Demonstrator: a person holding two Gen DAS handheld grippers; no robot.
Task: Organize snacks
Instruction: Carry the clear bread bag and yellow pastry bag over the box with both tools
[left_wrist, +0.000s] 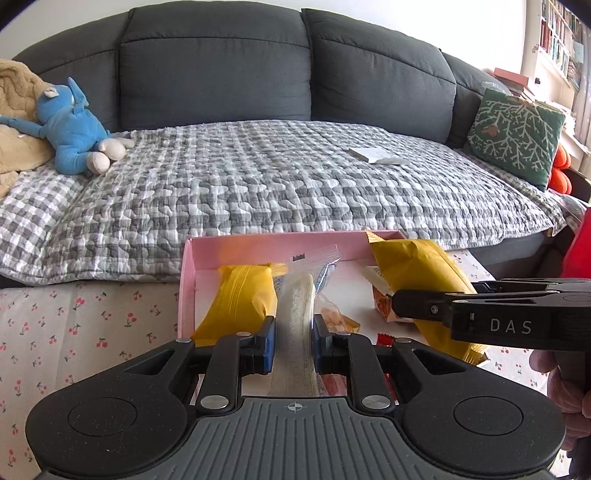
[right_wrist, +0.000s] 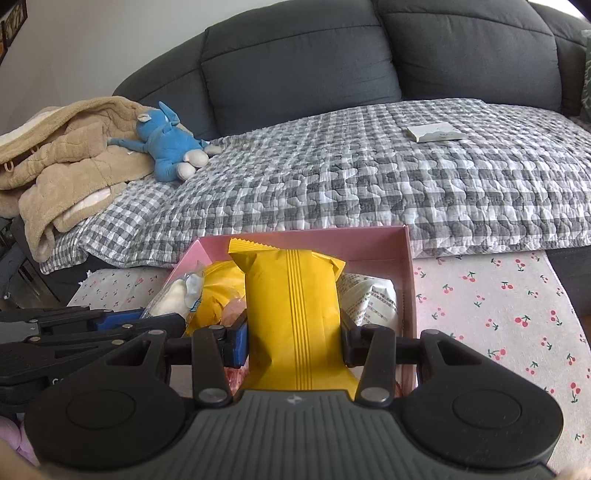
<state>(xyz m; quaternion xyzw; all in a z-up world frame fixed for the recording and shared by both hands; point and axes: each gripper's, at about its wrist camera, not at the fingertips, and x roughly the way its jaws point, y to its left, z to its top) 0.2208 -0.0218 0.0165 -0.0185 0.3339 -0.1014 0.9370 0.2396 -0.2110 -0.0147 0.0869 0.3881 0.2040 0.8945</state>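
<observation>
A pink box stands on the cherry-print table and holds several snack packets; its far wall also shows in the right wrist view. My left gripper is shut on a clear-wrapped white snack packet above the box. My right gripper is shut on a yellow snack packet, held over the box's right half; that packet also shows in the left wrist view. A second yellow packet lies in the box's left side. Small orange and red packets lie on the box floor.
The cherry-print tablecloth spreads right of the box. Behind is a grey sofa with a checked quilt, a blue plush toy, a beige blanket, a white flat box and a green cushion.
</observation>
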